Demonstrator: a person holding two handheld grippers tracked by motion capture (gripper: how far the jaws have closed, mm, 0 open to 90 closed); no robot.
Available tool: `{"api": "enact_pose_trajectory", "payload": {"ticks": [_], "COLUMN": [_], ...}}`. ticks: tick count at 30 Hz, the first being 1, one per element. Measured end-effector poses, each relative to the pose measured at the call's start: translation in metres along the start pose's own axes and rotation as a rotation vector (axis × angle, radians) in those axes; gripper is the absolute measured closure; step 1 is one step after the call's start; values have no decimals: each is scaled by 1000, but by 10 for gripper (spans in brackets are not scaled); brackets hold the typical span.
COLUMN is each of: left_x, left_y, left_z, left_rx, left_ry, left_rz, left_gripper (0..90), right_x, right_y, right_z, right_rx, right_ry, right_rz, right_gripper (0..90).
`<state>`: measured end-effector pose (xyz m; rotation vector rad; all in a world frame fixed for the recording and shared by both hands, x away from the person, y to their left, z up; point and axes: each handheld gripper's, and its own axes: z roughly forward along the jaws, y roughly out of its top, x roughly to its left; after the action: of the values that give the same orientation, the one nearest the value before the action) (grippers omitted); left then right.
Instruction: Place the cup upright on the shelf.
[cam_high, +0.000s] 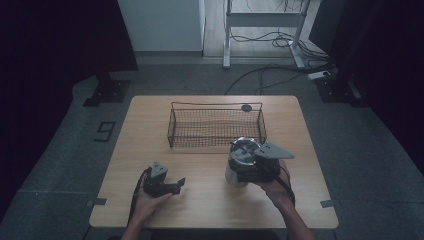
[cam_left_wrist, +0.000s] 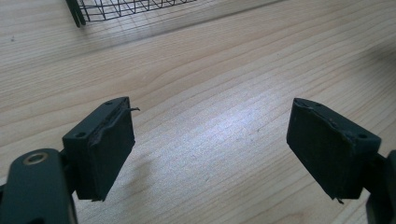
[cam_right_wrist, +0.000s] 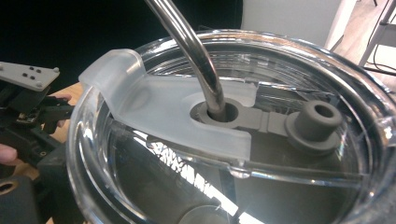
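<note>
Left gripper (cam_high: 176, 184) low over the pale wooden table (cam_high: 150, 135), jaws spread wide, nothing between them, bare wood under it. Black wire mesh basket (cam_high: 216, 126) sits at the table's far middle, looks empty apart from a small dark round thing on its back rim. Right gripper (cam_high: 248, 170) is pressed against the shiny steel tumbler with clear plastic lid and bent metal straw (cam_high: 240, 160), standing just in front of the basket's right end; jaws hidden behind the cup, so cannot tell if clamped. Judgement: tumbler reached, probably being gripped; lift and placement into the basket not yet done.
</note>
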<state>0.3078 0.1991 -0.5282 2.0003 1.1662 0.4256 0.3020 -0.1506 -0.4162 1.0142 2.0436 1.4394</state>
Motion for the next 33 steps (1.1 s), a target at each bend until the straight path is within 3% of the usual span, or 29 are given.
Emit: {"api": "enact_pose_trajectory", "payload": {"ticks": [33], "left_x": [-1], "left_y": [0], "left_z": [1], "left_rx": [5], "left_ry": [3], "left_rz": [6], "left_gripper": [155], "right_x": [-27], "right_y": [24], "right_z": [13], "right_rx": [-11], "right_ry": [-6], "right_rz": [6], "right_gripper": [34]}}
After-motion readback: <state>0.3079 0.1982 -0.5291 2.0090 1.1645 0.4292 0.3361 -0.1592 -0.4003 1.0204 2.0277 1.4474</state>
